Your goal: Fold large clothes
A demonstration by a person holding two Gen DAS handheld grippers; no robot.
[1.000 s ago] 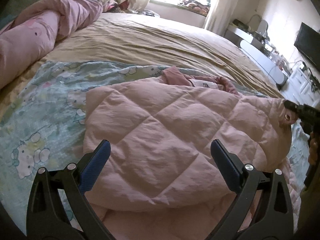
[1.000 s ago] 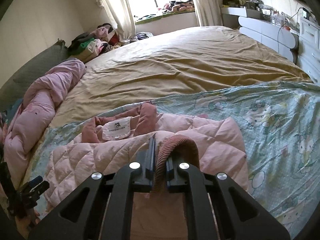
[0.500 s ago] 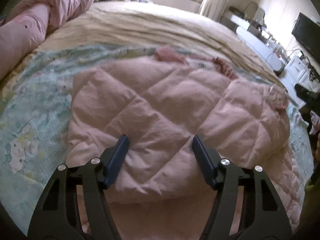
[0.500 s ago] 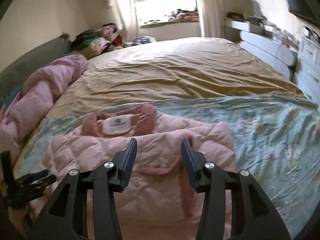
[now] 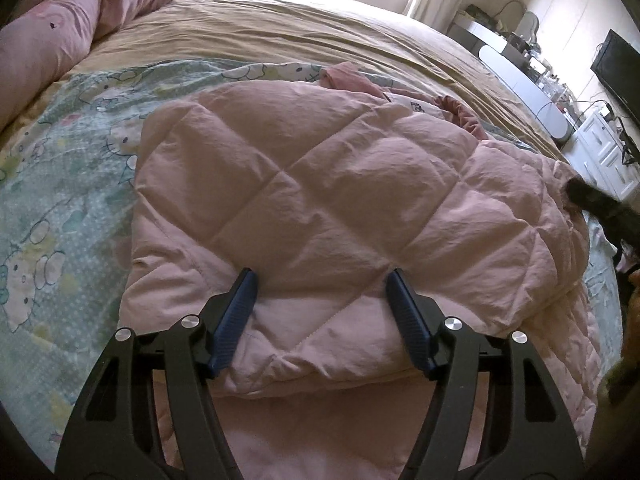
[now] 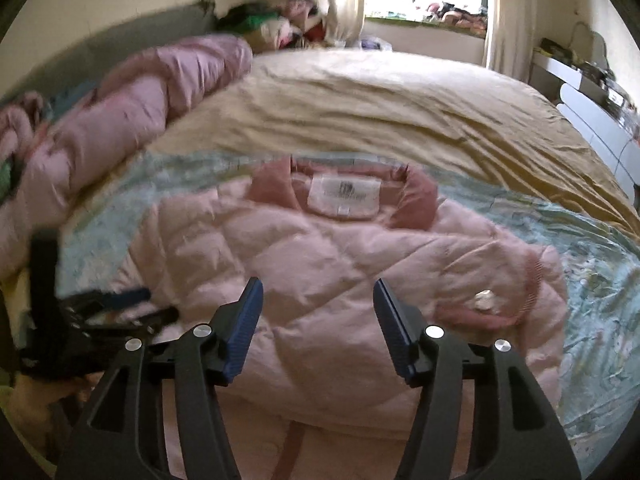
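Observation:
A pale pink quilted jacket (image 5: 328, 200) lies on the bed with its sleeves folded in over the body. Its darker pink collar and white label (image 6: 344, 196) face the far side. A ribbed cuff (image 6: 496, 308) lies at the right. My left gripper (image 5: 320, 284) is open, low over the near folded edge. My right gripper (image 6: 318, 292) is open and empty above the jacket's middle. The left gripper also shows in the right wrist view (image 6: 108, 312), blurred. The right gripper shows dark at the left wrist view's right edge (image 5: 596, 204).
The jacket rests on a light blue cartoon-print sheet (image 5: 60, 184) over a tan bedspread (image 6: 400, 104). A rolled pink duvet (image 6: 132, 112) lies along the left. A clothes pile (image 6: 272, 28) sits by the window. White drawers (image 5: 608, 152) and a TV stand at the right.
My right gripper has let go of the ribbed cuff, opened and drawn back toward the jacket's middle. My left gripper has narrowed a little and come down to the near folded edge.

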